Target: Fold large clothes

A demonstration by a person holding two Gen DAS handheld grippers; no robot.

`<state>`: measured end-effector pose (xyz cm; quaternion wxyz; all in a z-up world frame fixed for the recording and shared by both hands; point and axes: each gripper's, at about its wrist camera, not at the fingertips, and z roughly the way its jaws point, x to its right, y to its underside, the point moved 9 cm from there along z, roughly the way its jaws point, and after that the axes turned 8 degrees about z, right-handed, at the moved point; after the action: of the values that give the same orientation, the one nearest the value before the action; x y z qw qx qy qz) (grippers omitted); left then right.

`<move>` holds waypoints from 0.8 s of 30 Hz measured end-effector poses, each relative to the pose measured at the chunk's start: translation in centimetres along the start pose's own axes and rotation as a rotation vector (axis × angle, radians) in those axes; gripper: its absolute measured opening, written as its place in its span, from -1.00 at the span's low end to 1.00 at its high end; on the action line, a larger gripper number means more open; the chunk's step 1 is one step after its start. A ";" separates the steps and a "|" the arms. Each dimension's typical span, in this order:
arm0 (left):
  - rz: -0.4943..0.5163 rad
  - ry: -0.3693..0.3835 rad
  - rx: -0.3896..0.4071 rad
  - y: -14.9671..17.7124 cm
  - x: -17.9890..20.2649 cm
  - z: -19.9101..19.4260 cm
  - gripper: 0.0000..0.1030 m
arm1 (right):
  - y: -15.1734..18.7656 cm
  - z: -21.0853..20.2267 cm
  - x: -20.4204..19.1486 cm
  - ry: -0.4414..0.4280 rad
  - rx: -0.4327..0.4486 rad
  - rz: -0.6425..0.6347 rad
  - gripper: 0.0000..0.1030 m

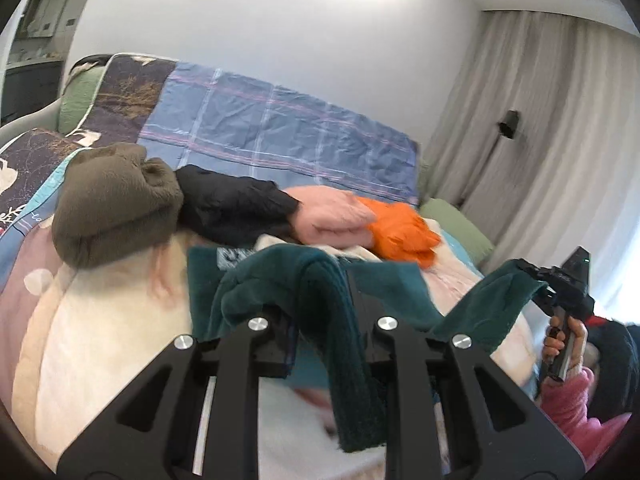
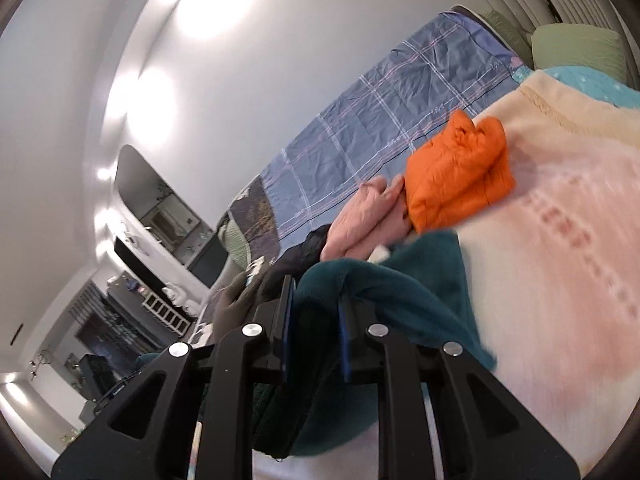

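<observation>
A dark teal fleece garment (image 1: 276, 280) hangs stretched between both grippers above the cream blanket (image 1: 108, 344) on the bed. My left gripper (image 1: 322, 316) is shut on one ribbed edge of it, which drapes down between the fingers. My right gripper (image 2: 316, 320) is shut on another part of the teal garment (image 2: 404, 300). The right gripper also shows in the left wrist view (image 1: 560, 284), held by a hand in a pink sleeve, clamping the garment's far corner.
Folded clothes lie in a row at the back of the bed: olive (image 1: 116, 208), black (image 1: 236, 204), pink (image 1: 336, 216), orange (image 1: 404, 232). A blue checked sheet (image 1: 276, 128) covers the headboard side. Grey curtains (image 1: 552, 128) hang at the right.
</observation>
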<state>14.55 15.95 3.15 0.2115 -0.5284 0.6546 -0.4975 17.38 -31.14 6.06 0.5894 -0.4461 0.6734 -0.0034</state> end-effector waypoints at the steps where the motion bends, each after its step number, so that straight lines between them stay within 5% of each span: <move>1: -0.013 -0.018 -0.013 -0.6 -1.0 1.6 -0.61 | -1.0 1.9 0.5 0.020 -0.006 -0.002 -0.64; 6: -0.051 -0.120 -0.146 -0.5 -6.5 11.8 -0.55 | -3.3 12.4 5.1 0.184 -0.087 -0.007 -0.63; 9: -0.103 -0.146 -0.225 1.2 -9.6 17.6 -0.53 | -3.2 17.0 8.7 0.264 -0.137 0.020 -0.47; 12: -0.195 -0.116 -0.270 3.4 -11.7 21.1 -0.51 | -3.1 18.6 12.0 0.246 -0.136 0.127 -0.18; 14: -0.250 -0.051 -0.260 3.7 -12.3 21.5 -0.49 | -3.8 17.8 12.8 0.291 -0.088 0.094 0.54; 20: -0.332 0.035 -0.270 2.0 -12.0 19.4 -0.15 | -6.3 13.8 10.1 0.324 0.038 -0.067 0.54; 24: -0.212 -0.002 -0.203 -1.7 -9.8 16.2 0.30 | -5.0 11.6 5.7 0.285 0.056 -0.217 0.57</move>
<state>31.86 17.94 -4.52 0.1042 -0.6137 0.6418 -0.4478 30.18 -31.59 0.65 0.4963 -0.4947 0.6976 -0.1490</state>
